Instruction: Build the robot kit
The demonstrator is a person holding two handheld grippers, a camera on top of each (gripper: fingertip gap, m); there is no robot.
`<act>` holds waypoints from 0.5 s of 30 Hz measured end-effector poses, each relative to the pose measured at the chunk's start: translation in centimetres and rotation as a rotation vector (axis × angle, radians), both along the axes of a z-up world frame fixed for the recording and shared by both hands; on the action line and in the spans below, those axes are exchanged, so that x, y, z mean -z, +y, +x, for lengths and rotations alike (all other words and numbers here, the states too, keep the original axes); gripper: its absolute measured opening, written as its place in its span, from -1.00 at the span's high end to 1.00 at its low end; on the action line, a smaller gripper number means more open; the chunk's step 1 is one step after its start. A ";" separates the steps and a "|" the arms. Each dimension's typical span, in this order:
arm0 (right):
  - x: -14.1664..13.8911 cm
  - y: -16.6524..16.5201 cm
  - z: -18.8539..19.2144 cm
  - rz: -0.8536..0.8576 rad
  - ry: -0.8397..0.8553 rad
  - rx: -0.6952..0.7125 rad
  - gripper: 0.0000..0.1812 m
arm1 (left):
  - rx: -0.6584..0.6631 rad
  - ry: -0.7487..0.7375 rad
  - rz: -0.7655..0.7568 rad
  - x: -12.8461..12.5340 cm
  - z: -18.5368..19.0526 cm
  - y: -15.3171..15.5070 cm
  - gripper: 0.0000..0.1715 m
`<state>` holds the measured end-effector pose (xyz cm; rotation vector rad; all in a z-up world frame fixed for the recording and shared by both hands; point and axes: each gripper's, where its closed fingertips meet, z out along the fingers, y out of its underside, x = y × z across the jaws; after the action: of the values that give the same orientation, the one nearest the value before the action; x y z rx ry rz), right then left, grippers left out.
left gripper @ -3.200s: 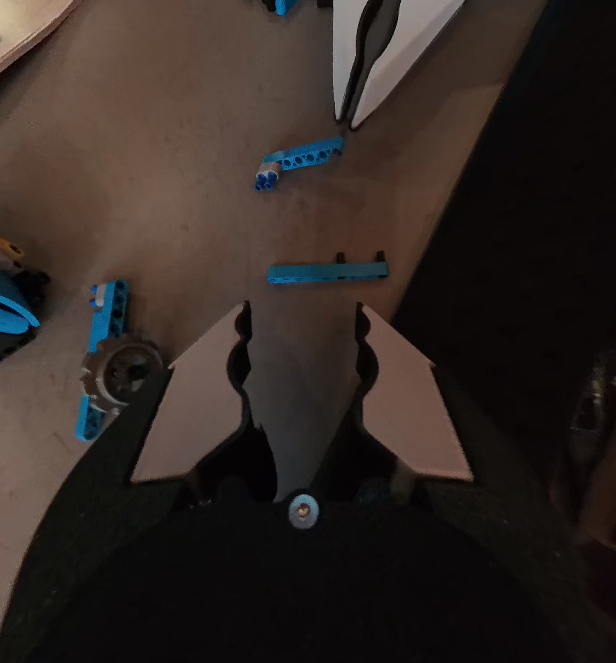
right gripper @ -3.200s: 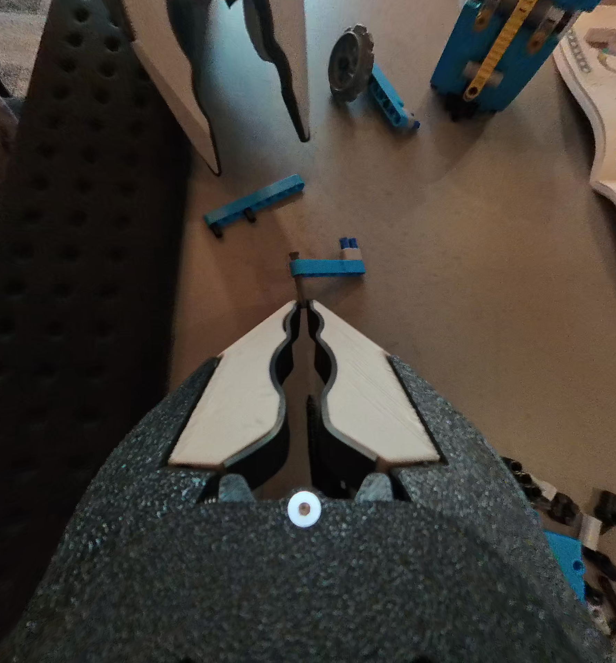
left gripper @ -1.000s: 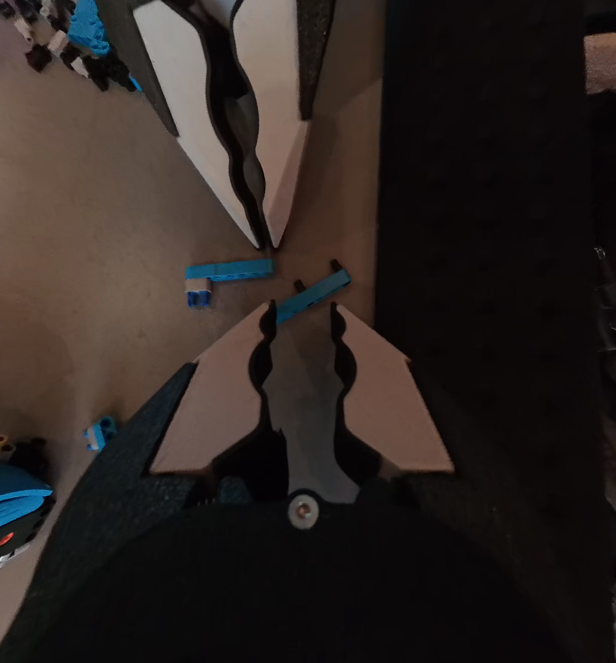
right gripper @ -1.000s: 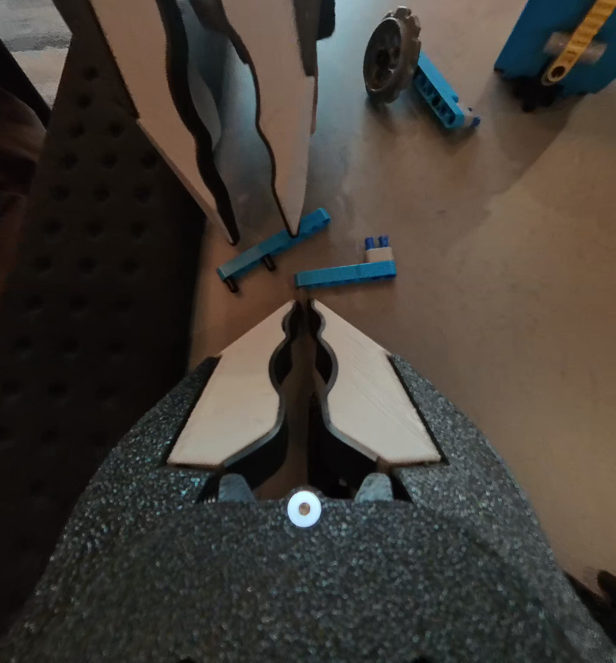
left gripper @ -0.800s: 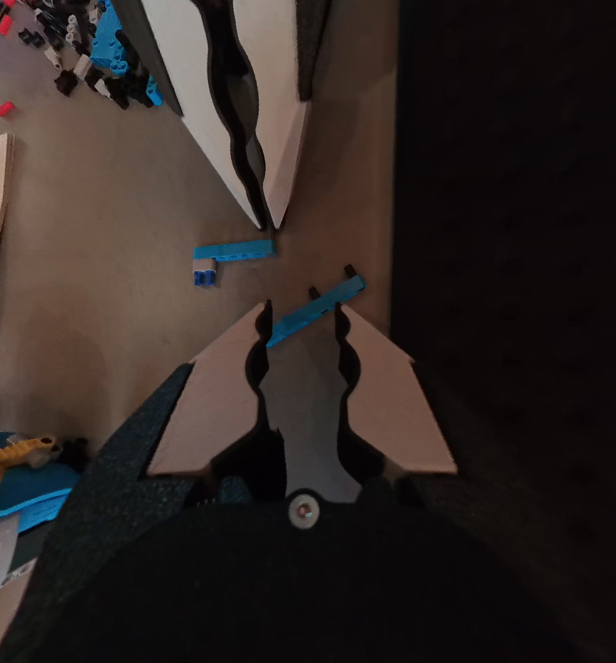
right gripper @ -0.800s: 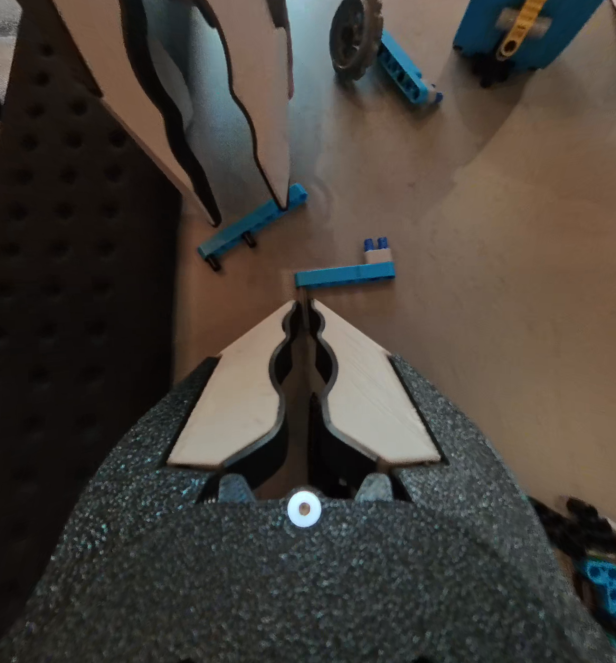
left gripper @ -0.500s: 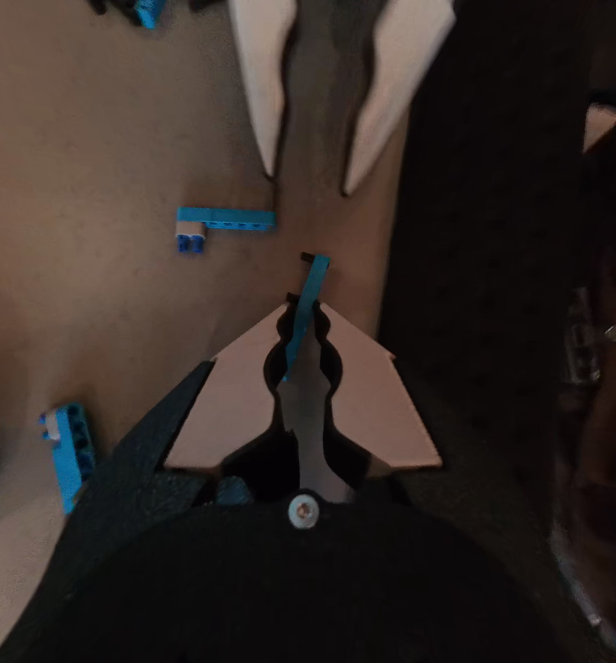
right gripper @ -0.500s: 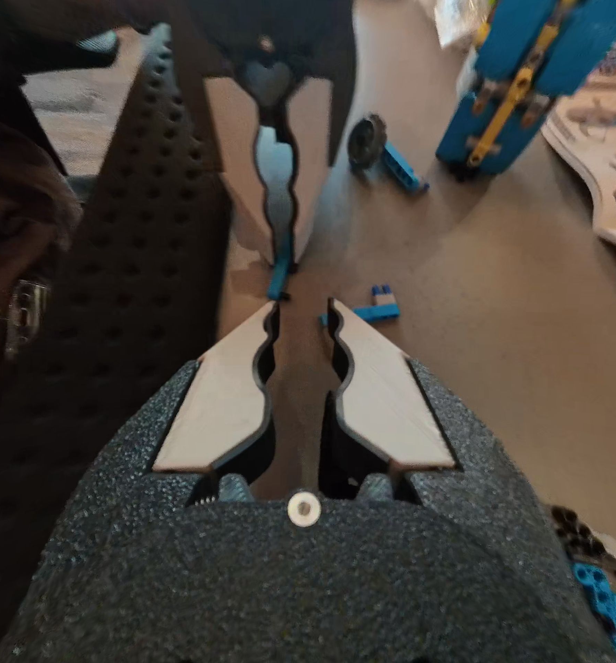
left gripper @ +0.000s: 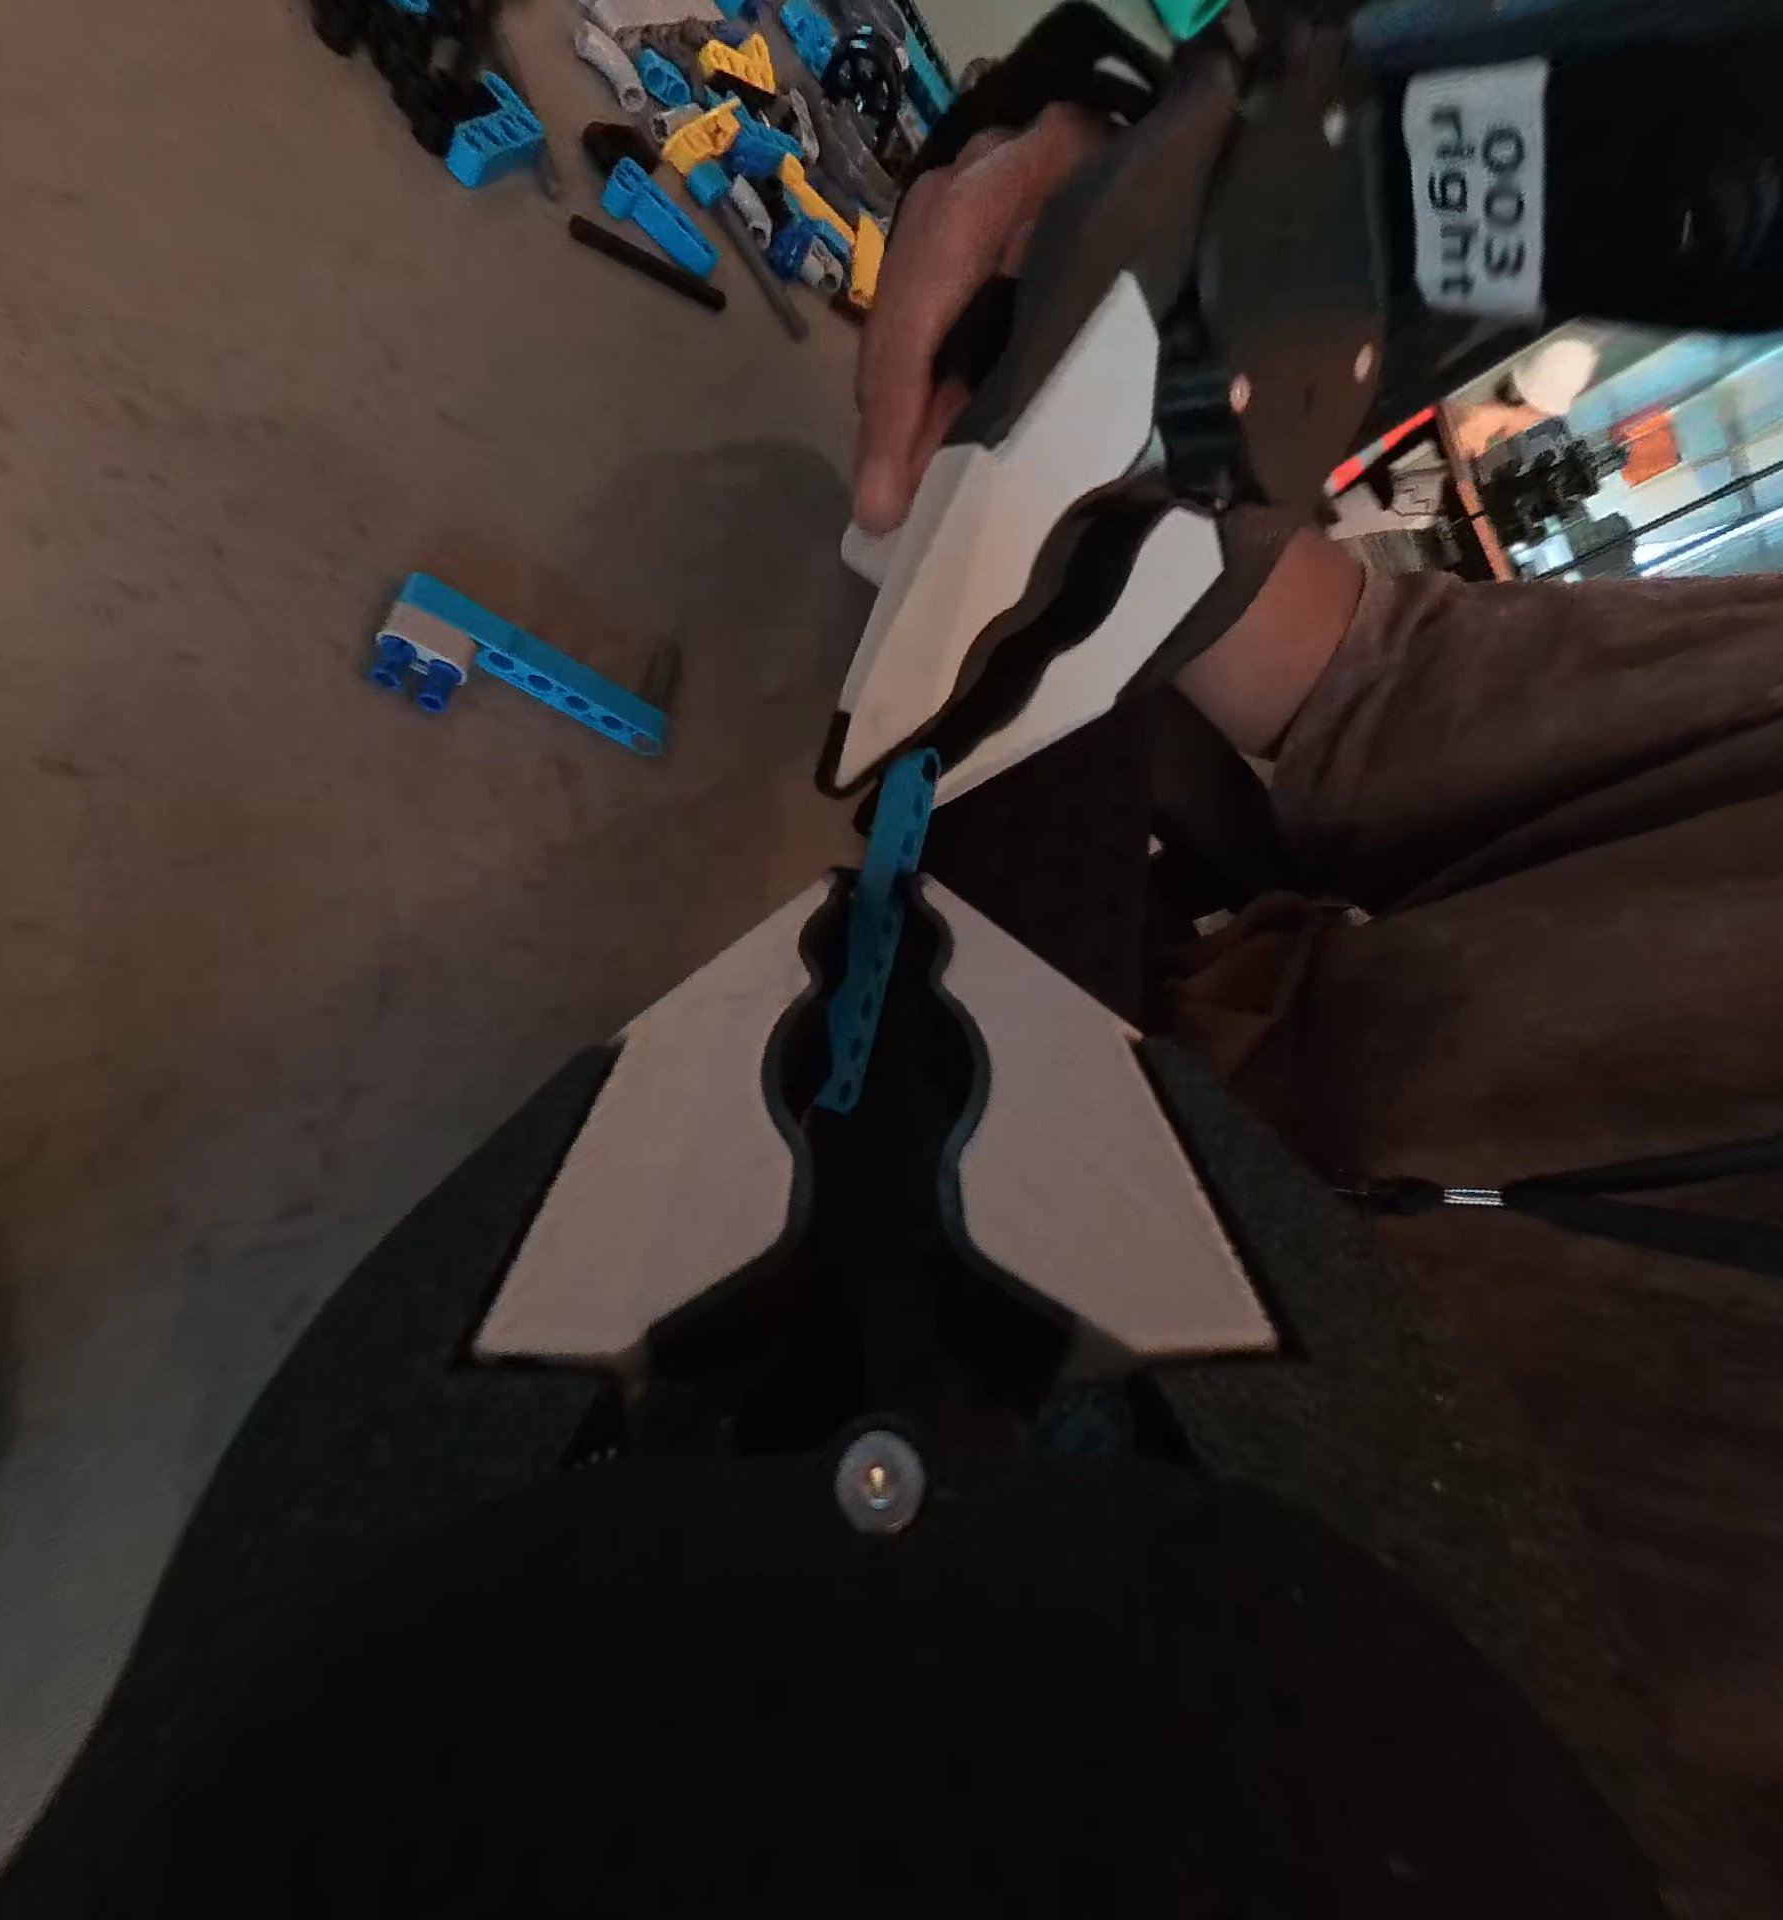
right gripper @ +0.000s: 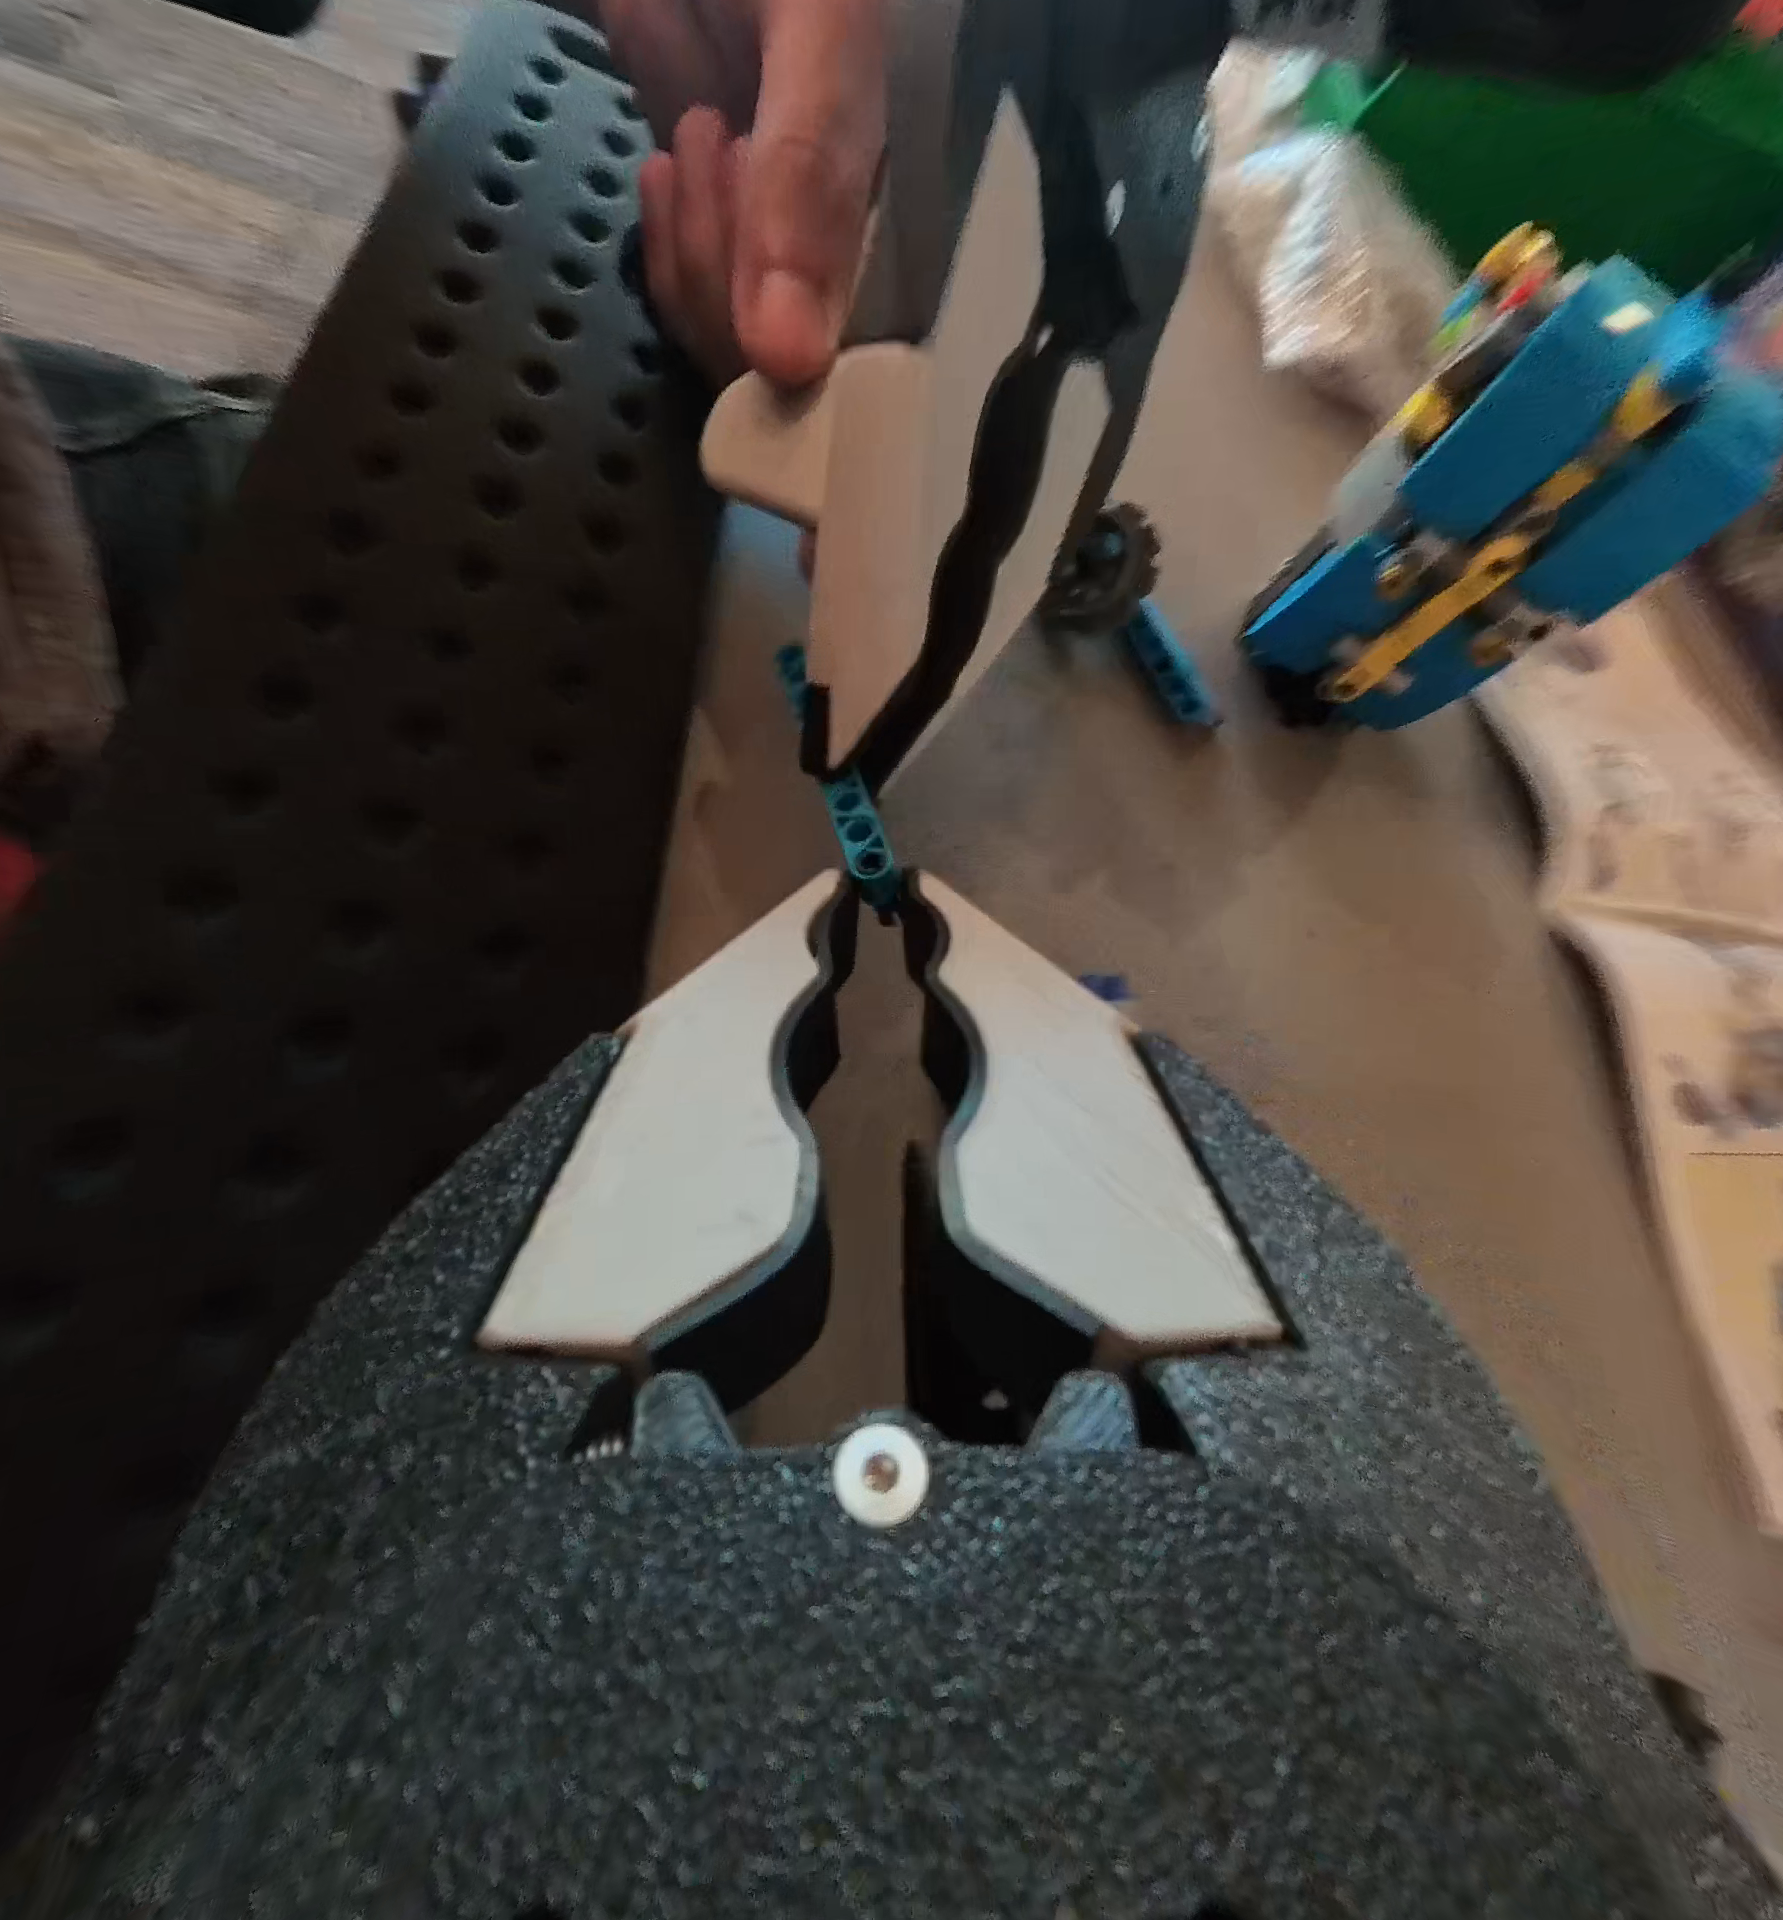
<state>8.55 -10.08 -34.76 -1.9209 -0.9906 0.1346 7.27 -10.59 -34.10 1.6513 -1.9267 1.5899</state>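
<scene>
Left gripper (left gripper: 871, 883): jaws closed on a blue holed beam (left gripper: 879, 940), lifted off the table (left gripper: 191, 935).
Right gripper (right gripper: 874, 888): jaws nearly shut at the beam's far end; whether they grip it cannot be told.
Beam position: spans both jaw tips, tilted.
Left of jaws: second blue beam with grey connector (left gripper: 518, 665) lies flat.
Far: loose parts pile (left gripper: 721, 135).
Far right: blue model (right gripper: 1521, 499).

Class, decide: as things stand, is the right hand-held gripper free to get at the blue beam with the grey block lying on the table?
Probably not yet: the right hand-held gripper is pinching the end of the teal beam held by the left hand-held gripper. The blue beam with grey block lies unobstructed.
</scene>
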 end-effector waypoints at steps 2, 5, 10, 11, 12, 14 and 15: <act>0.4 -0.1 0.4 -0.100 0.066 0.008 0.92 | -0.018 -0.038 0.111 0.4 0.2 0.6 0.73; 1.1 -0.1 1.5 -0.242 0.132 0.020 0.92 | -0.035 -0.107 0.356 1.4 0.1 1.8 0.63; 0.9 1.8 1.8 -0.404 0.265 0.032 0.91 | -0.081 -0.089 0.525 3.0 0.1 2.2 0.92; 0.8 2.4 2.0 -0.404 0.283 0.046 0.91 | -0.125 -0.057 0.485 3.0 0.2 2.4 0.92; 0.9 2.9 2.4 -0.410 0.290 0.073 0.90 | -0.176 -0.009 0.425 3.1 0.2 2.5 0.92; 1.7 3.4 4.1 -0.407 0.246 0.164 0.72 | -0.245 0.085 0.215 2.9 0.1 2.1 0.92; 2.1 3.1 4.6 -0.421 0.222 0.190 0.64 | -0.255 0.122 0.060 2.3 0.1 1.4 0.93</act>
<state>13.14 -7.00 -36.90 -2.3092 -0.6620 0.4667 7.42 -9.15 -36.37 2.0378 -1.7792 1.4846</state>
